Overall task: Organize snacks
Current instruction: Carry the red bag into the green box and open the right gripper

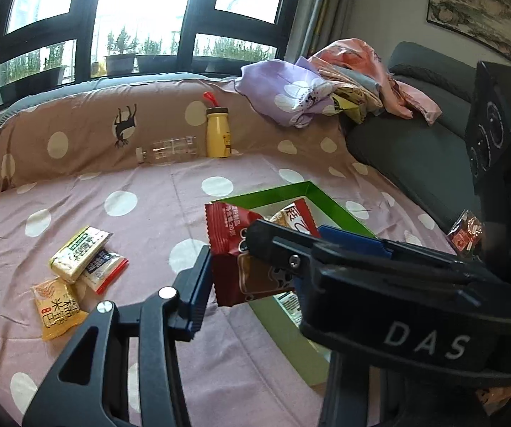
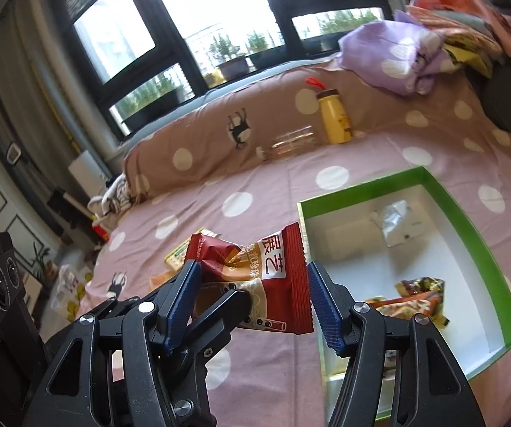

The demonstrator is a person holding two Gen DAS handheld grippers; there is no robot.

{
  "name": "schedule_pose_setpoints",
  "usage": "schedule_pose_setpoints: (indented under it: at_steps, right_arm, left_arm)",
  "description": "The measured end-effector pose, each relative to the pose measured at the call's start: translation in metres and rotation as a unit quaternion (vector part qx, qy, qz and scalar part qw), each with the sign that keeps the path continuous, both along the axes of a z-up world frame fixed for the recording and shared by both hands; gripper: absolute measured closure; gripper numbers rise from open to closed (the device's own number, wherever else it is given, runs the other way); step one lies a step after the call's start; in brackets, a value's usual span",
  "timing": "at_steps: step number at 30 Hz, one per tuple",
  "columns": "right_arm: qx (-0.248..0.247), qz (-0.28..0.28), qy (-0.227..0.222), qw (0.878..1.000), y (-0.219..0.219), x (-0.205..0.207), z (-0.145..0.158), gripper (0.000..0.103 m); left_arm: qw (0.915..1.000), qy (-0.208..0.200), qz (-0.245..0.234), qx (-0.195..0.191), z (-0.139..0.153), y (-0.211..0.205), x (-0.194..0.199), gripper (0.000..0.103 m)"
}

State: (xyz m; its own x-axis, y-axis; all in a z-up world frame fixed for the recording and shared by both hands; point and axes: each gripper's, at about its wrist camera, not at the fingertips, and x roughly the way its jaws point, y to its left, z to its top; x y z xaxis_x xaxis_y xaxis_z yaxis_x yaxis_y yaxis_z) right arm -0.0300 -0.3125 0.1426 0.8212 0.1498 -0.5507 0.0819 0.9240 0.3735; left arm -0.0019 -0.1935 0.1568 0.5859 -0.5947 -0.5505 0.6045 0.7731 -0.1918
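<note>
A red snack packet (image 1: 234,249) (image 2: 273,281) hangs above the pink spotted bedsheet, just left of the green-rimmed white box (image 1: 312,192) (image 2: 468,213). Both grippers meet at it. My left gripper (image 1: 255,270) has one blue pad on the packet's left edge; the right gripper's black body covers its other finger. My right gripper (image 2: 251,299) has the packet between its two blue pads, and the left gripper's black finger (image 2: 219,313) crosses in front. The box holds a silver packet (image 2: 394,220) and a colourful one (image 2: 419,295).
Three yellow and white snack packets (image 1: 74,270) lie on the sheet to the left. A yellow bottle (image 1: 218,131) and a clear bottle (image 1: 170,149) rest against the brown pillow. A small red packet (image 1: 465,235) lies by the grey sofa. Folded cloths (image 1: 326,78) are piled behind.
</note>
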Motion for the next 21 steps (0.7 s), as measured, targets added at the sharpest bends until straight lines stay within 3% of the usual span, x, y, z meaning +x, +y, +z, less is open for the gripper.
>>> schedule_pose_setpoints:
  at_steps: [10, 21]
  right_arm:
    - [0.05, -0.06, 0.01, 0.997, -0.055, -0.008, -0.012, 0.04]
    - [0.087, -0.103, 0.058, 0.989, -0.096, 0.0, -0.041, 0.04]
  left_arm:
    - [0.9979, 0.017, -0.06, 0.018, -0.006, -0.051, 0.008, 0.063]
    - [0.9929, 0.066, -0.094, 0.032, -0.031, -0.092, 0.024, 0.063]
